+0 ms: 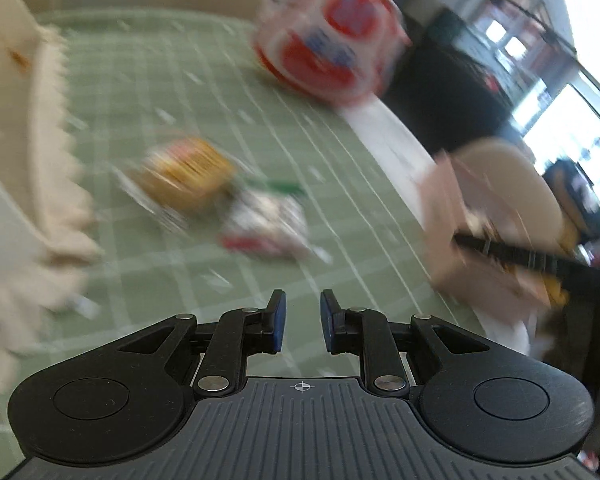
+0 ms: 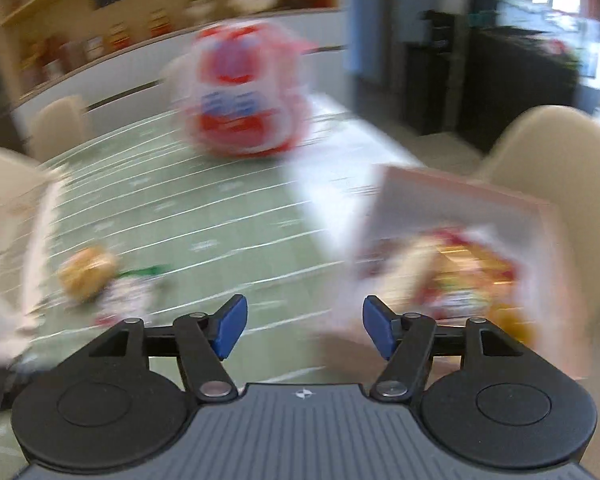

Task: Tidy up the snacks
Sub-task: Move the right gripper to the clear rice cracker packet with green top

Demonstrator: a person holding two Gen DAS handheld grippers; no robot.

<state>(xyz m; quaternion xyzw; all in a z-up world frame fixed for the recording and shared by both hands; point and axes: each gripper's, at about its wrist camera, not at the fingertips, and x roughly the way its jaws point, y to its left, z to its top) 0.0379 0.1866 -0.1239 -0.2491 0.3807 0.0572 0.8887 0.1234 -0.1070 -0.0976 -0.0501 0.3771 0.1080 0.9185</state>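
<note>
With both tools empty, the left tool [image 1: 302, 322] nearly closed and the right tool [image 2: 303, 329] wide open, I think it is best to slow down and aim for the yellow snack [image 1: 186, 174] at eleven o'clock on the counter [image 1: 204, 92].

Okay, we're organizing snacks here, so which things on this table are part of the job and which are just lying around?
Part of the job:
- big red and white snack bag
- yellow snack packet
- white and red wrapper
- pink box holding snacks

Just lying about:
- green checked tablecloth
- beige chairs
- shelf of jars
</note>
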